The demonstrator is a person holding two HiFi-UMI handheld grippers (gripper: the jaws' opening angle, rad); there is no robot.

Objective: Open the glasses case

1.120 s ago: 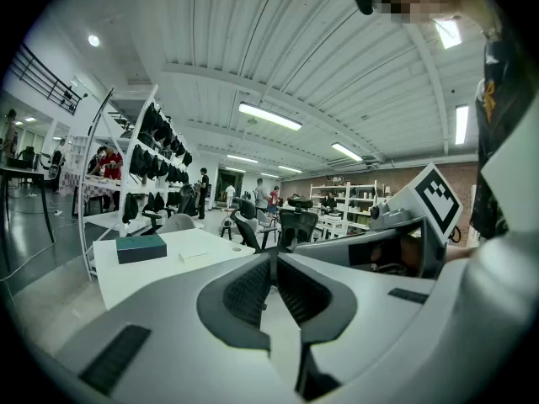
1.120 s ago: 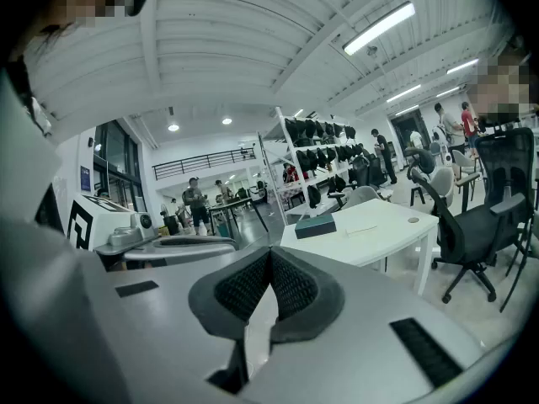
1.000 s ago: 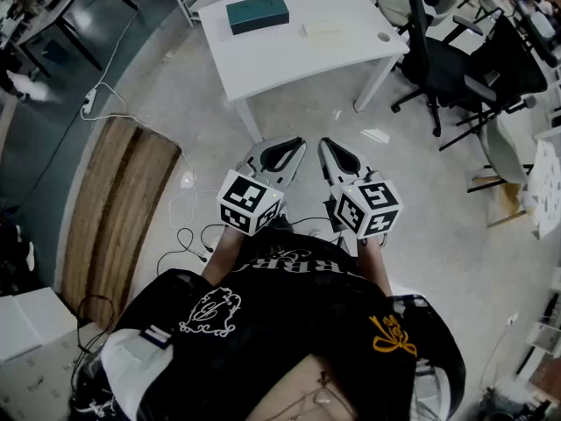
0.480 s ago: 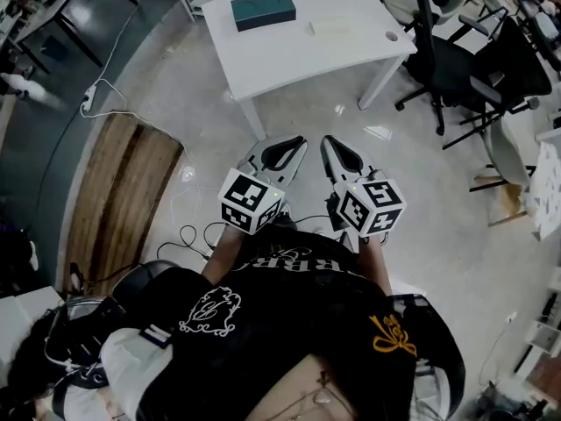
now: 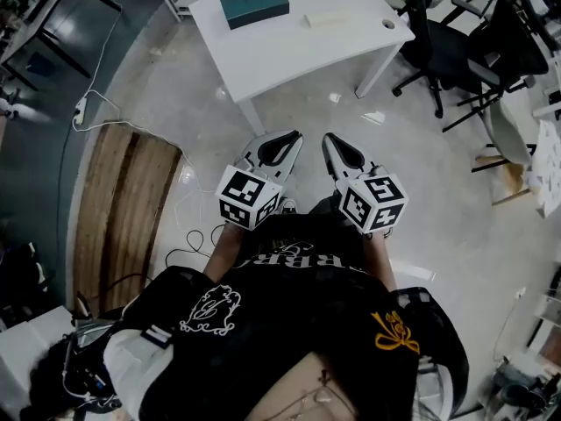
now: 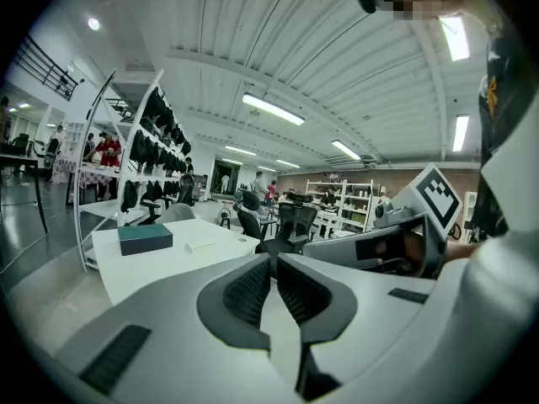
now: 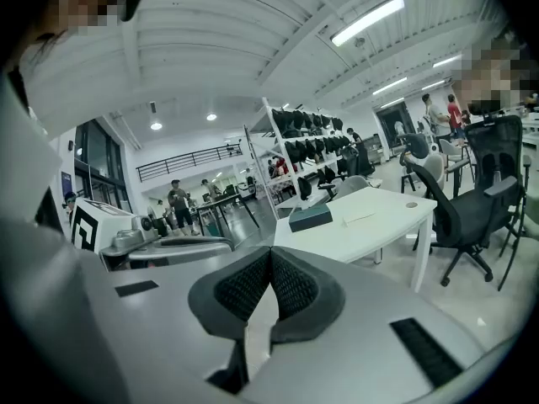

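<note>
On the white table ahead lie a dark teal box-shaped case, a pale flat oblong item and a small round thing. Both grippers hang side by side over the floor, well short of the table. My left gripper is shut and empty, and so is my right gripper. In the left gripper view the teal case shows beyond the closed jaws. It also shows in the right gripper view, where the teal case lies past the shut right gripper.
Black office chairs stand to the right of the table. A wooden mat and loose cables lie on the floor at left. A rack of dark items and several people stand far behind the table.
Both grippers have edged forward and slightly down together, still shut. The table has shifted a little higher in the head view.
</note>
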